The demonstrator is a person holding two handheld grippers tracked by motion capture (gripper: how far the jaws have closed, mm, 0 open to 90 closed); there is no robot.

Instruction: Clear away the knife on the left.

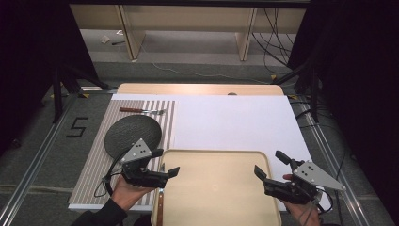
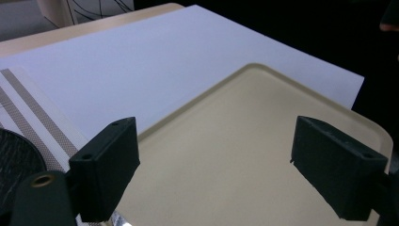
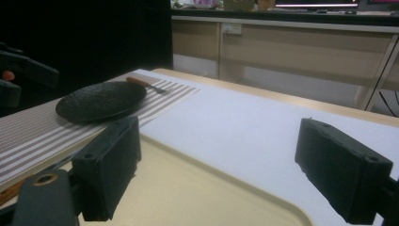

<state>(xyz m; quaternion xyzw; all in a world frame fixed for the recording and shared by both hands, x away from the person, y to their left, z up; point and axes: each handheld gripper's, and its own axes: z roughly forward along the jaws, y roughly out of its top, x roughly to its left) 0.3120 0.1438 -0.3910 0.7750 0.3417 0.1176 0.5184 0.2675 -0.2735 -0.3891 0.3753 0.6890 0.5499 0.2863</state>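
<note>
A: Status? Quick.

B: Both claws spread wide, nothing held. Left gripper (image 1: 168, 162) sits at the tray's left rim, lower left of the high view; right gripper (image 1: 272, 165) sits at the tray's right rim, lower right. The tray (image 1: 216, 155) is bottom centre, bare inside, lying on the white sheet (image 1: 235, 122).

A: So the step in hand?

B: Looks like a two-handed grab of the tray, one rim each. My read only.

A: How to do it well?

B: Bring each pair of jaws over the raised lip, one jaw above and one below, and close both together so it lifts level. In the left gripper view the tray (image 2: 226, 155) spreads between the jaws, rim not yet between them. Same in the right gripper view, the tray (image 3: 197, 188) low in frame.

A: Edges?

B: A knife (image 1: 160, 207) lies just beside the tray's left rim, near the left gripper; the lower jaw could nudge it. The tray's near edge is at the table's front edge, so don't drag toward the person.

A: Room?

B: Open white sheet above the tray, centre and right of frame. Upper left is taken: striped mat (image 1: 101, 150) with a dark plate (image 1: 132, 134) and a fork (image 1: 141, 110). Move forward or right, not left.
</note>
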